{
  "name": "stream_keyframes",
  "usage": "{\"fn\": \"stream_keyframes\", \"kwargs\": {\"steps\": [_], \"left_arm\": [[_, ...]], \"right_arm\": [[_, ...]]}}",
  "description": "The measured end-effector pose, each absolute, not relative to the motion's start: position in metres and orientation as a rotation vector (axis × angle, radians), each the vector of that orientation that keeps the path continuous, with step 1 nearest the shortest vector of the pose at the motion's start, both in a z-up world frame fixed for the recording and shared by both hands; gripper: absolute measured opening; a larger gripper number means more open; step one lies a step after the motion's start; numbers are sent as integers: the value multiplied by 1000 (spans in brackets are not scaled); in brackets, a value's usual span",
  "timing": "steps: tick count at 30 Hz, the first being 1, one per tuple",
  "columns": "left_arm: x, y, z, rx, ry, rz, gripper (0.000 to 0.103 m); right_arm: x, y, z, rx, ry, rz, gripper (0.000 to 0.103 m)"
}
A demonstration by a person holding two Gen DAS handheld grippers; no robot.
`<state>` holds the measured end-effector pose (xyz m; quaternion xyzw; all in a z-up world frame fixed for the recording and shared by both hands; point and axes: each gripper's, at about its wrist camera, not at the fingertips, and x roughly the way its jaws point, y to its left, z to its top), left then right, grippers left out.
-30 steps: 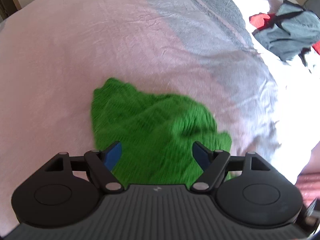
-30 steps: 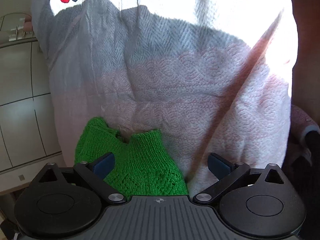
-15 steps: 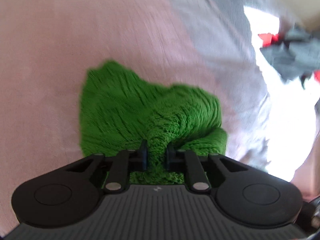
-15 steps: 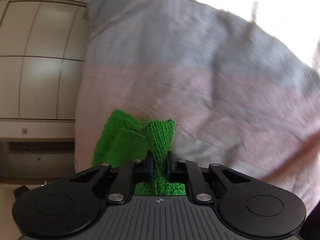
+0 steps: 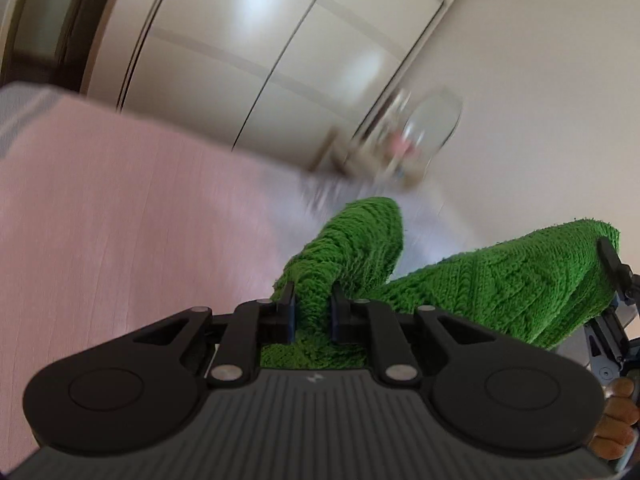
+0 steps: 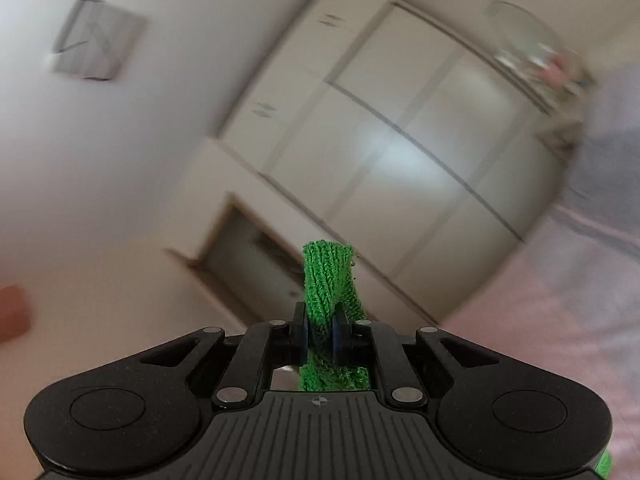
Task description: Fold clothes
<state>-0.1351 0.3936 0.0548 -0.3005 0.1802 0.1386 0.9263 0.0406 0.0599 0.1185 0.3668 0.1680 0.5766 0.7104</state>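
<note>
In the left wrist view, the left gripper (image 5: 312, 312) is clamping a thick fold of the green knit garment (image 5: 480, 284), its black fingers pressing into chunky, cable-textured yarn. The garment is hanging in the air above the pink bedspread (image 5: 120, 216), a finely ribbed, matte cloth that is filling the left half of the picture. From the clamped fold one lobe is rising like a rounded hump, while a wider band is stretching to the right edge, where the right gripper (image 5: 612, 272) is showing as a dark finger against the wool. Beneath it, a hand (image 5: 616, 420) is curling around a handle. Behind, glossy cream wardrobe doors (image 5: 280, 52) are standing blurred, and beside them a blurred cluttered shelf (image 5: 392, 148).

In the right wrist view, the right gripper (image 6: 320, 334) is squeezing a narrow, twisted strip of the same green knit garment (image 6: 326, 280), which is sticking up between the closed jaws in a ropey column. The wardrobe doors (image 6: 400, 140) are tilting across the background, with a grey rectangular wall panel (image 6: 96, 42) at upper left, and the pink bedspread (image 6: 560, 300) is lying at lower right.
</note>
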Motion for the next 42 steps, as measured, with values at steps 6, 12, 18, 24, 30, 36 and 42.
{"fn": "stream_keyframes", "kwargs": {"steps": [6, 12, 18, 24, 30, 36, 42], "left_arm": [[-222, 357, 8, -634, 456, 372, 24], [-324, 329, -110, -868, 886, 692, 25], [-312, 327, -128, -831, 975, 690, 30], [-296, 335, -158, -847, 938, 625, 39], [-253, 365, -178, -881, 892, 602, 49], [-187, 412, -197, -898, 842, 613, 70], [-165, 440, -256, -1013, 970, 622, 10]], "right_arm": [[-21, 37, 90, 509, 480, 1440, 81], [-55, -1, -39, 214, 1110, 1022, 103], [-50, -13, -121, 178, 1381, 685, 102], [-41, -37, -181, 244, 1441, 602, 102], [-33, -54, -231, 362, 1549, 499, 102], [-31, -57, -245, 549, 1548, 437, 102], [-33, -48, -254, 571, 1534, 416, 102]]}}
